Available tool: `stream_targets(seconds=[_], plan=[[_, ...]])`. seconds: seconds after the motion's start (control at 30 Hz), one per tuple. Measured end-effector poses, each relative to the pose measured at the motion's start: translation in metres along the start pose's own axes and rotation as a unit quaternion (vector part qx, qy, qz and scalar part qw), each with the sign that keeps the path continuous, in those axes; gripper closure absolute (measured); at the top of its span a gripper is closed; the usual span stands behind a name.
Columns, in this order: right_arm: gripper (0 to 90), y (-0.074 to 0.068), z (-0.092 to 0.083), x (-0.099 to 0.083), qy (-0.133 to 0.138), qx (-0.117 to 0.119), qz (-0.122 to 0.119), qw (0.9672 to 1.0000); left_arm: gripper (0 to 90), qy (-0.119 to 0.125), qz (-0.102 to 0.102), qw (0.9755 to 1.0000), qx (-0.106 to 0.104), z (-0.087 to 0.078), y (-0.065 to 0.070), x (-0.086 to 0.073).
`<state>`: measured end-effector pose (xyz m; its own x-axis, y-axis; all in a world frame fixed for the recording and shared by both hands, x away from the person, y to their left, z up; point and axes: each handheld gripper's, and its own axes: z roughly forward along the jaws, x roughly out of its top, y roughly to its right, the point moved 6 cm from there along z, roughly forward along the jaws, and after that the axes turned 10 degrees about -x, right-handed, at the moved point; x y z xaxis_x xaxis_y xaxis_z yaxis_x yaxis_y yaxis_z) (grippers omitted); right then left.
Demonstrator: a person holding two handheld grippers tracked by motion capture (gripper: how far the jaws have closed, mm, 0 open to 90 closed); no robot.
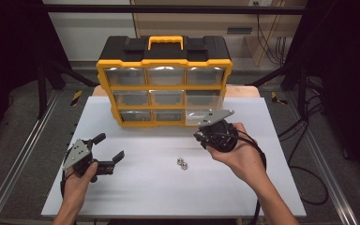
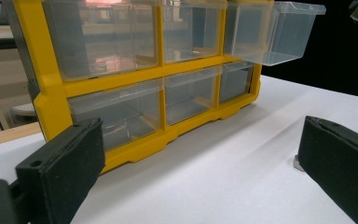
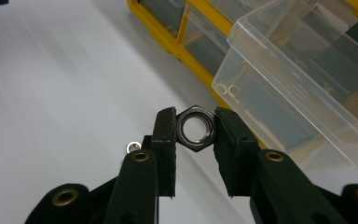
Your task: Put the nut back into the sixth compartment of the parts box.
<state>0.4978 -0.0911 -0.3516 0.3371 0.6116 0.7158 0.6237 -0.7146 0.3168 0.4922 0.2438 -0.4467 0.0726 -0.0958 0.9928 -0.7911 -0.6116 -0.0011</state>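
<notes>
A dark hex nut (image 3: 195, 128) sits clamped between the 2 black pads of the right gripper (image 3: 195, 140), held above the white table (image 1: 168, 187) just in front of a pulled-out clear drawer (image 3: 303, 88). That drawer juts from the right column of the yellow and black organizer (image 1: 164, 63), 1 row above the bottom; its inside looks bare, though 2 small rings glint at its near corner and it is unclear whether they lie inside.

The organizer has 9 clear drawers in 3 rows; their contents cannot be made out.

2 more nuts (image 1: 182, 163) lie together on the table, between the hands.

The left gripper (image 1: 104, 149) rests low over the table with jaws spread wide, grasping nothing.
</notes>
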Motion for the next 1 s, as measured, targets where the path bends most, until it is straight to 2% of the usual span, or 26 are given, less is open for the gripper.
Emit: stream_targets(seconds=[0.1, 0.27, 0.57, 1.0], plan=[[70.2, 0.003, -0.002, 0.000, 0.002, 0.005, 0.007, 1.0000, 0.7, 0.001, 0.003, 1.0000, 0.000, 0.000, 0.000, 0.001], [70.2, 0.006, -0.004, 0.003, 0.006, -0.001, 0.011, 0.9999, 0.7, 0.000, 0.004, 1.0000, 0.000, -0.001, 0.001, 0.001], [70.1, 0.018, -0.014, 0.019, 0.015, -0.006, 0.014, 0.9998, 0.7, 0.000, 0.004, 1.0000, 0.000, 0.000, 0.001, 0.001], [70.1, 0.037, -0.014, 0.040, 0.024, -0.014, 0.027, 0.9993, 0.7, 0.001, 0.003, 1.0000, 0.001, -0.001, 0.000, 0.001]])
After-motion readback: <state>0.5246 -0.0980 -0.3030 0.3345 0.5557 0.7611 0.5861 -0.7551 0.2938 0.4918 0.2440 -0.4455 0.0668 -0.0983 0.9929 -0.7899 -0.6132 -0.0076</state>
